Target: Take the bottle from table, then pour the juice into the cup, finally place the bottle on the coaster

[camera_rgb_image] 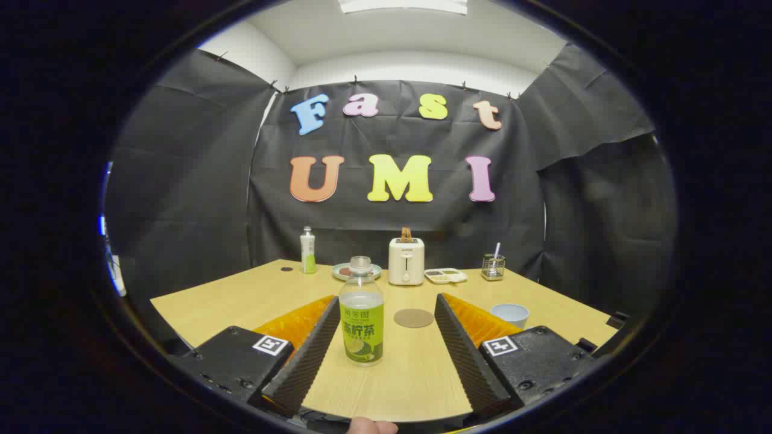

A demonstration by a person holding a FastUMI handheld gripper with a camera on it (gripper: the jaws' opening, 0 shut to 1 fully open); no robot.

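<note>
A clear bottle (362, 316) with a green label and no cap stands upright on the wooden table (241, 301). It sits between my two fingers, closer to the left finger (313, 349) than to the right one. My gripper (386, 301) is open and neither finger touches the bottle. A round brown coaster (414, 317) lies flat just beyond the bottle, between the fingertips. A pale blue cup (510, 314) stands to the right, past the right finger (461, 349).
Along the table's far edge stand a small bottle (308, 250), a plate (356, 271), a cream toaster (406, 260), a divided tray (446, 275) and a wire holder (493, 267). Part of a hand (372, 427) shows below the fingers.
</note>
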